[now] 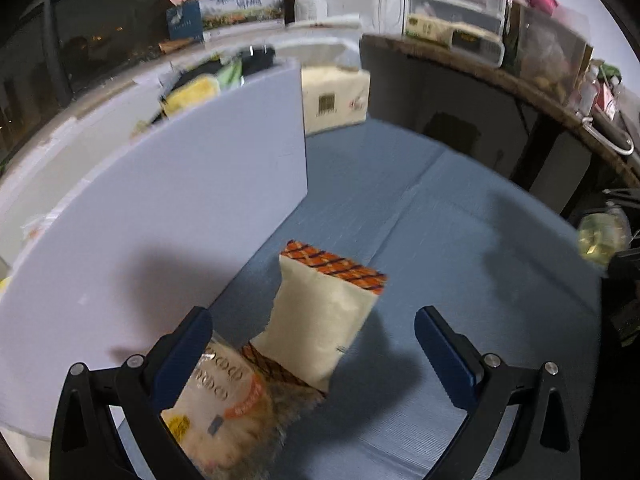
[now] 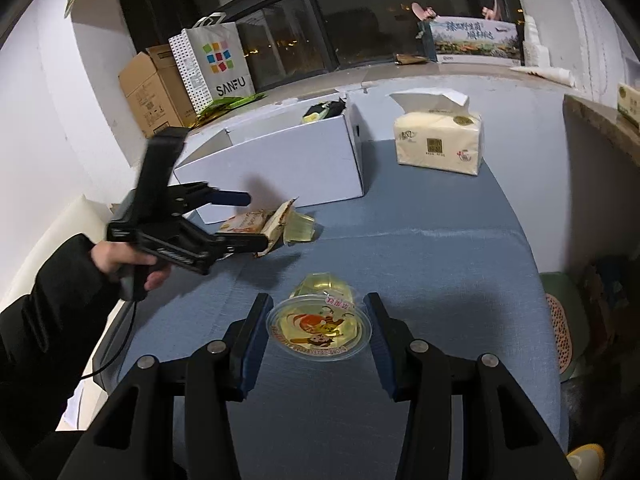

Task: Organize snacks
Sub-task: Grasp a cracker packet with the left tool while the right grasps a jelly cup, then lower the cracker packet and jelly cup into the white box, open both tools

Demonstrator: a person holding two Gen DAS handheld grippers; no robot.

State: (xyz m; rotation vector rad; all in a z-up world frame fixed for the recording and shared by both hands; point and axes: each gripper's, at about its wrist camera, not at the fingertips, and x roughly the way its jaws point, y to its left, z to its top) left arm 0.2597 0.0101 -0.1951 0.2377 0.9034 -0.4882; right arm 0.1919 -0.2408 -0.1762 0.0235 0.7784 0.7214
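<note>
Pinching a jelly cup (image 2: 319, 329), the right tool (image 2: 318, 330) sits well apart from the white box (image 2: 276, 160); left tool (image 1: 314, 344) spread wide over snack packs (image 1: 320, 312) just beside that box.

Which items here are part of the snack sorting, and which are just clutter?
Task items:
- jelly cup held in the right gripper
- two snack packets under the open left gripper
- second jelly cup beside them
- white box

Clutter:
- tissue pack
- SANFU bag
- cardboard carton
</note>
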